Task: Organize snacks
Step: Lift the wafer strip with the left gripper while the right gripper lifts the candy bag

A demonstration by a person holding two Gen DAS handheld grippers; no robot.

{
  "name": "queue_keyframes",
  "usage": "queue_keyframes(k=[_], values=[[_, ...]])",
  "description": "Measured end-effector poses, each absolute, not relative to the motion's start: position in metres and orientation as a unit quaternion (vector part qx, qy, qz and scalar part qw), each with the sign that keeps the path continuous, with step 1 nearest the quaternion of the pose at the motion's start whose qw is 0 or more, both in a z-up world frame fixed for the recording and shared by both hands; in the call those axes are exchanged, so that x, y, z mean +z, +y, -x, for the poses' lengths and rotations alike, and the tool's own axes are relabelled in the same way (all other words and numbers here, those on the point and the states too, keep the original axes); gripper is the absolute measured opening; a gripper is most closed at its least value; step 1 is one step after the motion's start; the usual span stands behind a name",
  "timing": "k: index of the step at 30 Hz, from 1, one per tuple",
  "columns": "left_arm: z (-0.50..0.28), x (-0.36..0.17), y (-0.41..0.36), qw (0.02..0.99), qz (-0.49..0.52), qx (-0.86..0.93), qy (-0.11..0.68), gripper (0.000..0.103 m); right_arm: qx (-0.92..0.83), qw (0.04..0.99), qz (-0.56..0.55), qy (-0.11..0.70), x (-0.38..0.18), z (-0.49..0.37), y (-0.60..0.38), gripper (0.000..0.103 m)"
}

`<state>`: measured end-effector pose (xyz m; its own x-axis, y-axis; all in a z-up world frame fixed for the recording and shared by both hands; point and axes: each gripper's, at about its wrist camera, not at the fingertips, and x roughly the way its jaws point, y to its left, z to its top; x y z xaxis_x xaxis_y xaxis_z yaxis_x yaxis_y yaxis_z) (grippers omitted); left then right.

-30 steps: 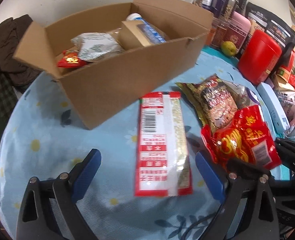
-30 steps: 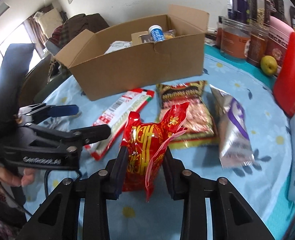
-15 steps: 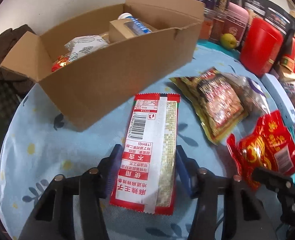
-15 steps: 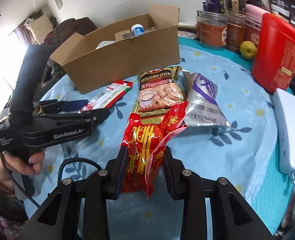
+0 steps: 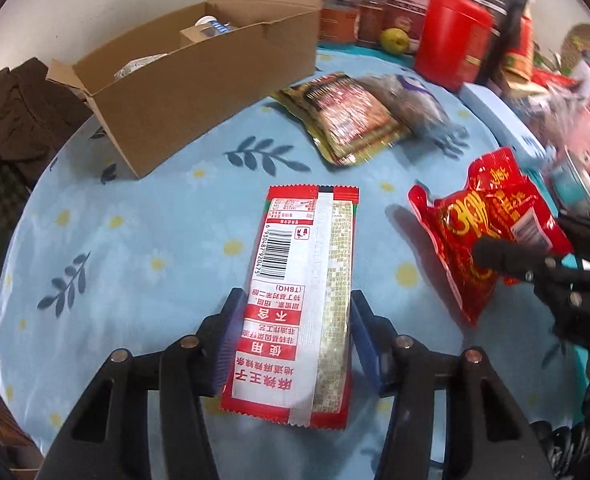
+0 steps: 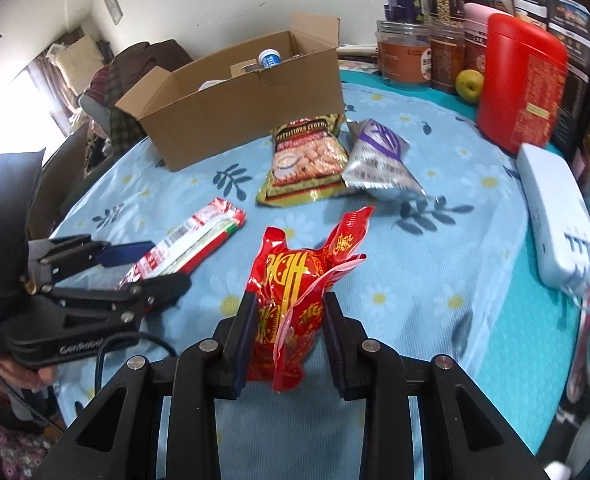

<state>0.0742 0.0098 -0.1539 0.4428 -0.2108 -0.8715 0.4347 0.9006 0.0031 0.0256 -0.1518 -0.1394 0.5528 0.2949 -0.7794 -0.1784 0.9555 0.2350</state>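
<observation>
My left gripper (image 5: 295,332) is shut on the near end of a long red-and-white snack packet (image 5: 303,280) and holds it above the blue flowered tablecloth (image 5: 143,216). It also shows in the right wrist view (image 6: 187,240), with the left gripper (image 6: 135,264) at the left. My right gripper (image 6: 289,328) is shut on a red-and-gold snack bag (image 6: 299,292), which also shows in the left wrist view (image 5: 491,224). An open cardboard box (image 6: 247,92) with snacks inside stands at the back (image 5: 199,68).
A gold cereal bag (image 6: 303,160) and a silver-purple bag (image 6: 379,160) lie in front of the box. A red canister (image 6: 519,80), jars (image 6: 403,52), a green fruit (image 6: 469,85) and a white device (image 6: 555,212) stand at the right. Clothes on a chair (image 5: 11,112) are at the left.
My left gripper closed around the long packet, lifted it and drew back from the box. My right gripper, still holding the red bag, also drew back and rose.
</observation>
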Motion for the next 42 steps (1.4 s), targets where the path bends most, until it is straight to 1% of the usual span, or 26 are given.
queue_keyframes(k=[8, 13, 15, 16, 17, 19, 21, 23, 27, 30, 31, 32, 33, 34, 35, 37, 42], values=[[-0.049, -0.157, -0.003, 0.826, -0.122, -0.215, 0.506, 0.051, 0.135, 0.875, -0.06, 0.461, -0.139, 0.006, -0.157, 0.032], [-0.046, -0.159, -0.008, 0.829, -0.123, -0.21, 0.503, 0.052, 0.133, 0.875, -0.067, 0.461, -0.14, 0.014, -0.16, 0.033], [-0.046, -0.16, -0.008, 0.832, -0.12, -0.205, 0.502, 0.053, 0.131, 0.872, -0.068, 0.467, -0.143, 0.012, -0.16, 0.037], [-0.046, -0.16, -0.007, 0.833, -0.119, -0.203, 0.501, 0.053, 0.129, 0.869, -0.069, 0.472, -0.145, 0.011, -0.16, 0.046], [-0.046, -0.16, -0.008, 0.834, -0.118, -0.201, 0.499, 0.055, 0.129, 0.868, -0.072, 0.474, -0.146, 0.011, -0.159, 0.058], [-0.047, -0.161, -0.008, 0.836, -0.118, -0.2, 0.497, 0.059, 0.137, 0.865, -0.085, 0.475, -0.148, 0.01, -0.158, 0.067], [-0.049, -0.162, -0.008, 0.837, -0.116, -0.2, 0.496, 0.066, 0.142, 0.863, -0.089, 0.477, -0.15, 0.009, -0.156, 0.071], [-0.051, -0.163, -0.01, 0.837, -0.117, -0.199, 0.495, 0.069, 0.135, 0.862, -0.079, 0.481, -0.153, 0.007, -0.15, 0.077], [-0.053, -0.164, -0.01, 0.84, -0.116, -0.201, 0.491, 0.07, 0.12, 0.865, -0.053, 0.484, -0.155, 0.004, -0.14, 0.081], [-0.052, -0.164, -0.01, 0.844, -0.114, -0.201, 0.484, 0.07, 0.106, 0.868, -0.05, 0.482, -0.157, 0.003, -0.138, 0.081], [-0.052, -0.164, -0.01, 0.845, -0.115, -0.2, 0.482, 0.067, 0.103, 0.87, -0.049, 0.48, -0.157, 0.002, -0.139, 0.076], [-0.052, -0.163, -0.009, 0.849, -0.113, -0.199, 0.477, 0.055, 0.096, 0.872, -0.045, 0.477, -0.157, 0.003, -0.139, 0.058], [-0.052, -0.162, -0.008, 0.85, -0.107, -0.199, 0.476, 0.05, 0.088, 0.874, -0.041, 0.477, -0.157, 0.003, -0.14, 0.054], [-0.054, -0.162, -0.008, 0.851, -0.103, -0.196, 0.477, 0.049, 0.084, 0.875, -0.042, 0.475, -0.156, 0.004, -0.142, 0.047], [-0.055, -0.162, -0.007, 0.851, -0.1, -0.197, 0.477, 0.048, 0.085, 0.875, -0.046, 0.474, -0.156, 0.004, -0.144, 0.044], [-0.056, -0.161, -0.006, 0.852, -0.093, -0.197, 0.477, 0.046, 0.088, 0.875, -0.054, 0.472, -0.156, 0.005, -0.148, 0.043], [-0.054, -0.159, -0.003, 0.849, -0.078, -0.206, 0.481, 0.045, 0.101, 0.875, -0.068, 0.469, -0.156, 0.012, -0.151, 0.042]])
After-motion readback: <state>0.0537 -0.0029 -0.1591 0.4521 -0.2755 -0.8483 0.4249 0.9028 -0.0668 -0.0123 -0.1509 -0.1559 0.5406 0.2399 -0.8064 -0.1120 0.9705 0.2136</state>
